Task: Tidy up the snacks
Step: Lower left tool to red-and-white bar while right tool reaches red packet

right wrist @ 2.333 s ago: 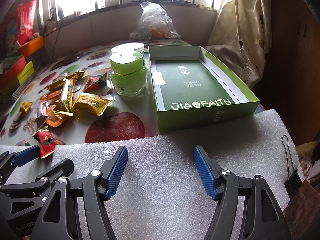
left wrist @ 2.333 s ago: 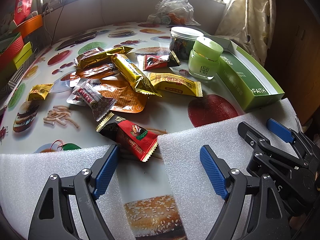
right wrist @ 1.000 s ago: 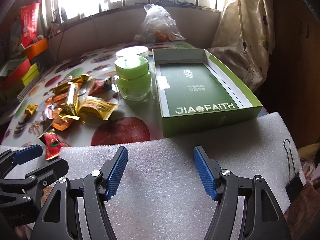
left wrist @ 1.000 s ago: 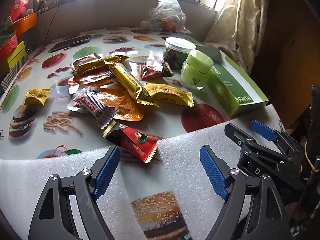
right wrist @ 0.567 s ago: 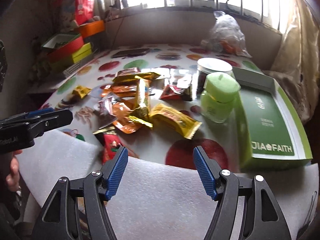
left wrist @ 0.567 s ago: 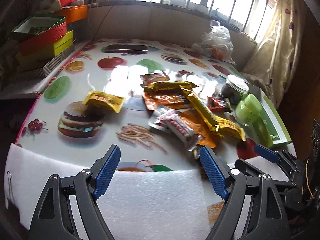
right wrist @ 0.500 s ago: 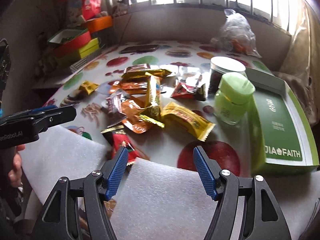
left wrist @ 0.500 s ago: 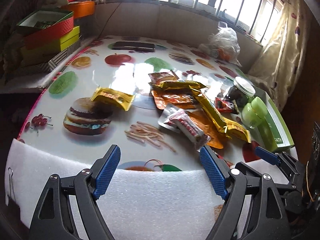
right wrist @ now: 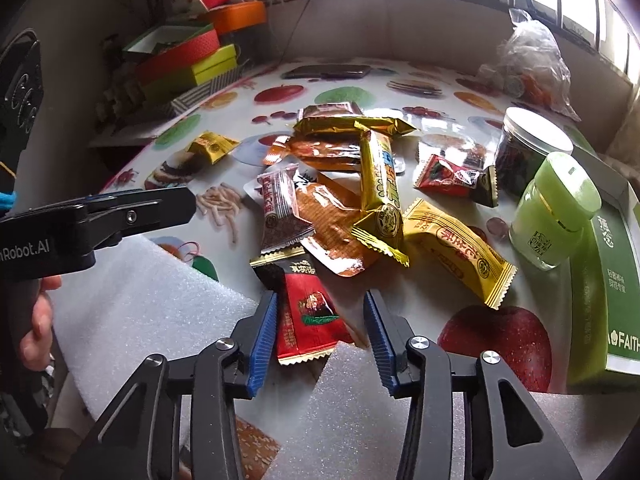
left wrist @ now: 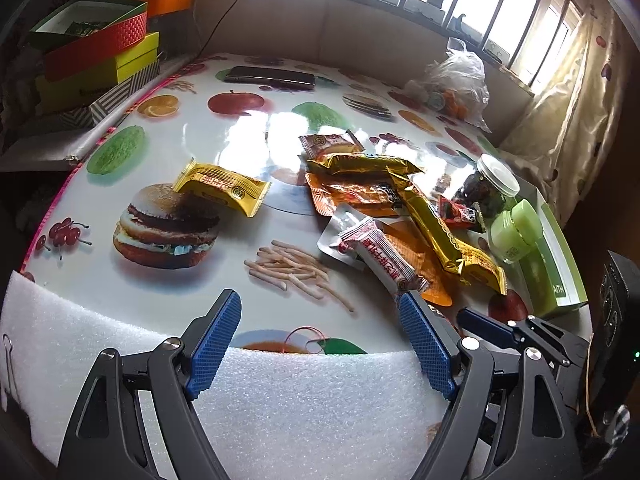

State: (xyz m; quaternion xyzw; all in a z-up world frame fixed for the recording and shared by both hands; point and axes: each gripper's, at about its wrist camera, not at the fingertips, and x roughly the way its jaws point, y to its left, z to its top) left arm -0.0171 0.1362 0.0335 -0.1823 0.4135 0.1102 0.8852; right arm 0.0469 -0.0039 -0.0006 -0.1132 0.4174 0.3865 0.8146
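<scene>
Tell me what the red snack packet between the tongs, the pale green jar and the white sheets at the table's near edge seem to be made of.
Red snack packet: glossy plastic or foil film, judging by its sheen and crimped zigzag end.
Pale green jar: frosted translucent body with a matte lid; glass or plastic, I can't tell which.
White sheets: soft packing foam, going by the fine bubbly, matte texture.

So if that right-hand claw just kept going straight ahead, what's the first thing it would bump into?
Most likely the red snack packet: the right gripper is open, and the packet already lies between its fingers. Beyond it sits the orange pouch, though depth is hard to judge.
</scene>
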